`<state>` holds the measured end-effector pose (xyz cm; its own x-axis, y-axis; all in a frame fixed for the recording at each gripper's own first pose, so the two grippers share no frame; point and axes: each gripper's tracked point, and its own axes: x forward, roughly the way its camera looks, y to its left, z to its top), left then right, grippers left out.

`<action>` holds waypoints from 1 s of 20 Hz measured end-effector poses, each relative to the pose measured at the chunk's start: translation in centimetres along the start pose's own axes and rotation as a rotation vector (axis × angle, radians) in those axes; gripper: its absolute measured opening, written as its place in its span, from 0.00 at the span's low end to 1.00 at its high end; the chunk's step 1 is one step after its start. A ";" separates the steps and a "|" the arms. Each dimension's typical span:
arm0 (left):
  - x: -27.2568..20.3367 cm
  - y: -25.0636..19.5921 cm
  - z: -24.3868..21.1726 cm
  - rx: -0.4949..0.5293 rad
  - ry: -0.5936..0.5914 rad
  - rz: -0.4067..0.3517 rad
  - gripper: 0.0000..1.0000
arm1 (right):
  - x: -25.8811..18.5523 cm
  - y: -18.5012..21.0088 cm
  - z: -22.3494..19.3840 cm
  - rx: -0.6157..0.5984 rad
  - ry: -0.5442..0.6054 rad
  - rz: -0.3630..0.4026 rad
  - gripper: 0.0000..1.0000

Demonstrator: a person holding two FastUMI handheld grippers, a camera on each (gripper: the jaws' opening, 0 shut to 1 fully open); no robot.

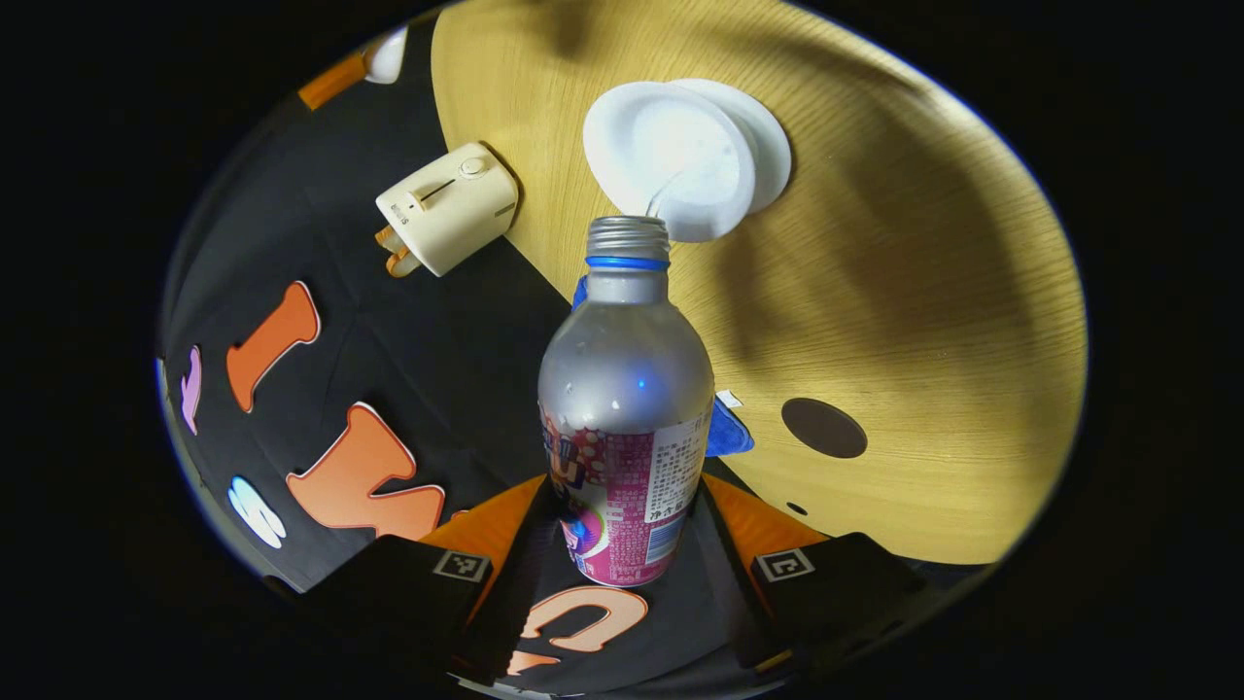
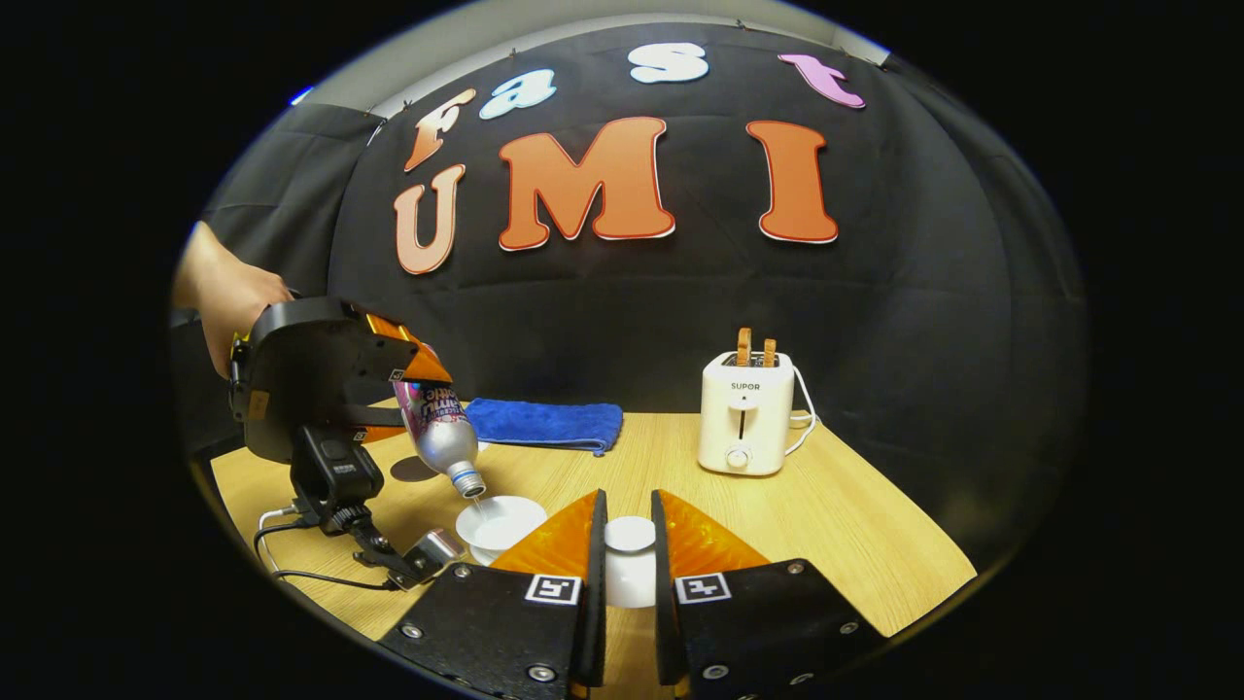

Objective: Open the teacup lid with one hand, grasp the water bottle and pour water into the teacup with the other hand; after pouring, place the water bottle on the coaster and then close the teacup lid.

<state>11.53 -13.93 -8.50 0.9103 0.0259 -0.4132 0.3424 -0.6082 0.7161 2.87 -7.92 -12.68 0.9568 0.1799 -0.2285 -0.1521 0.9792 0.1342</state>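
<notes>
A staged recording booth, dressed up as a small kitchen corner. A black cloth wall (image 2: 622,321) hangs in folds behind and around a pale wood-grain bench (image 2: 855,506), closing the scene off like a set. Far ahead of the right jaws, a cream toaster (image 2: 746,413) stands on the bench with toast in its slots, its cord trailing off behind it. To the left of it, a folded blue towel (image 2: 544,425) lies at the bench's back edge, against the cloth. These are household props set in a studio-like enclosure.
</notes>
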 end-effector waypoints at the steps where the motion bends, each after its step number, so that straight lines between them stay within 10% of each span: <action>1: 0.1 -0.2 0.1 -0.018 -0.006 0.002 0.84 | 0.0 0.1 0.0 0.002 0.001 0.001 0.22; 7: 0.9 -1.3 0.1 -0.205 -0.050 0.016 0.83 | 0.2 0.2 0.2 0.019 0.001 -0.010 0.22; 20: 6.0 -3.8 -2.1 -0.991 -0.077 0.228 0.83 | 3.7 5.8 2.2 0.100 -0.007 0.085 0.21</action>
<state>16.19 -9.81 -12.53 0.9723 -0.0811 -0.2193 0.2338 0.3394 0.9111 6.11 -1.82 -10.64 0.9432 0.2610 -0.2056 -0.2076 0.9461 0.2487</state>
